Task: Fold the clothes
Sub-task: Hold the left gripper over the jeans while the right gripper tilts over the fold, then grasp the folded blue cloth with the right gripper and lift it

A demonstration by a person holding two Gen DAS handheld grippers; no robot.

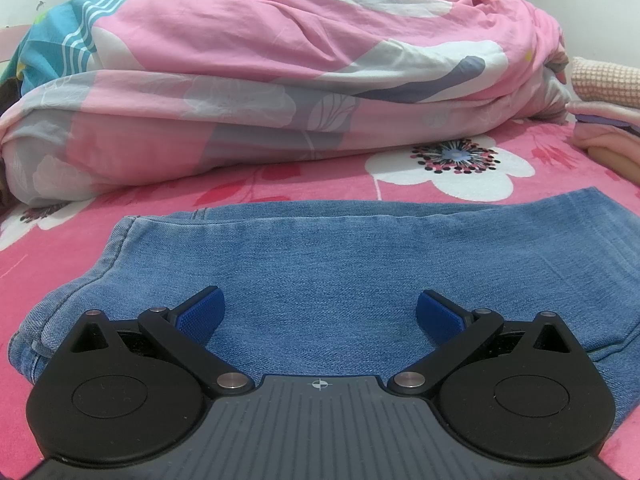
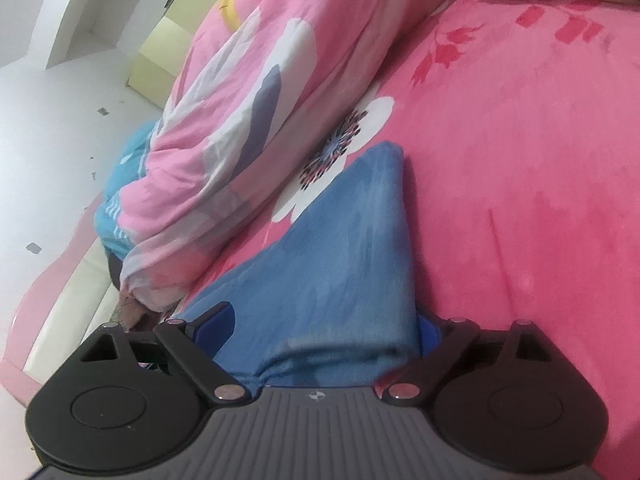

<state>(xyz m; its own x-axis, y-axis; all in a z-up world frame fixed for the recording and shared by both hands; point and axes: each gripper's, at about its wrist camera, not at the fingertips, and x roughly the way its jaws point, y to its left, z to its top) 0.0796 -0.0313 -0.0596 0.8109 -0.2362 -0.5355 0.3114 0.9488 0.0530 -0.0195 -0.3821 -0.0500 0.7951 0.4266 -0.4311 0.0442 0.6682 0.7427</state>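
- My left claw (image 1: 320, 316) is spread wide, grasping nothing. Its blue pads (image 1: 202, 314) sit low over the denim garment (image 1: 320, 248), which lies flat in front of it on the bed (image 1: 560, 152).
- My right claw (image 2: 320, 332) is tilted sideways. A bunched part of the same blue denim fills the space between its parted fingers. One pad is mostly hidden behind the cloth, so I cannot tell whether it is clamped on the fabric.
- From the right claw, the denim rises and narrows to a raised corner, which suggests that this end is lifted off the bed.
- I judge that a fold is in hand: one end is raised while the other lies flat beneath the left claw.
- The next move calls for a firm hold on the lifted end, with the flat part kept from sliding.
- Behind the denim lies a heaped pink floral duvet (image 1: 280, 60). The bed sheet is bright pink with a large white flower (image 1: 452, 164).
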